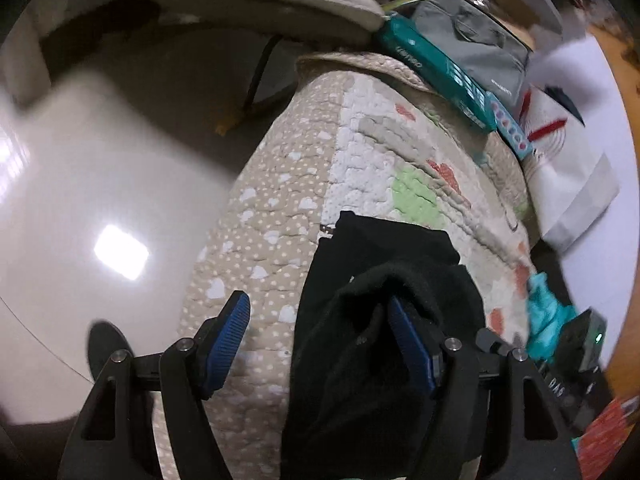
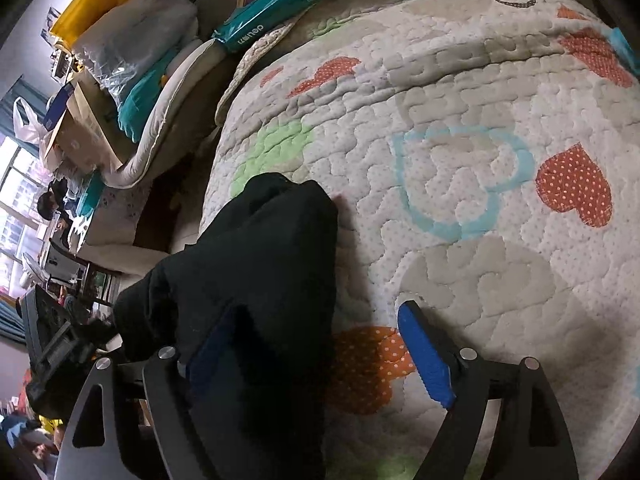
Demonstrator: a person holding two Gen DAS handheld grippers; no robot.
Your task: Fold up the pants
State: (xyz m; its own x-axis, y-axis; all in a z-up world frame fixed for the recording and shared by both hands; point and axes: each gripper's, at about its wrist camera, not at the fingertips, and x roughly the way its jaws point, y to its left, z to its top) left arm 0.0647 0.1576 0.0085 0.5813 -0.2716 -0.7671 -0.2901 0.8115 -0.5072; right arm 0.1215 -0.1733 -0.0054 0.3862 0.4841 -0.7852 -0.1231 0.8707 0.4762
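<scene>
Black pants point(image 1: 372, 320) lie bunched on a quilted heart-pattern bedspread point(image 1: 360, 152) near its edge. My left gripper point(image 1: 320, 332) is open, its blue pads wide apart; the pants' cloth drapes over the right pad point(image 1: 408, 344) and fills the space between the jaws. In the right wrist view the pants point(image 2: 256, 280) lie in a long heap across the quilt point(image 2: 480, 160). My right gripper point(image 2: 316, 348) is open; the cloth covers most of its left pad point(image 2: 212, 348), the right pad point(image 2: 424, 356) is bare above the quilt.
The bed edge drops to a shiny floor point(image 1: 100, 200) on the left. A teal paper pack point(image 1: 436, 68), a grey bag point(image 1: 472, 32) and a white bag point(image 1: 568, 160) lie at the far side. Cushions and boxes point(image 2: 120, 80) stand beside the bed.
</scene>
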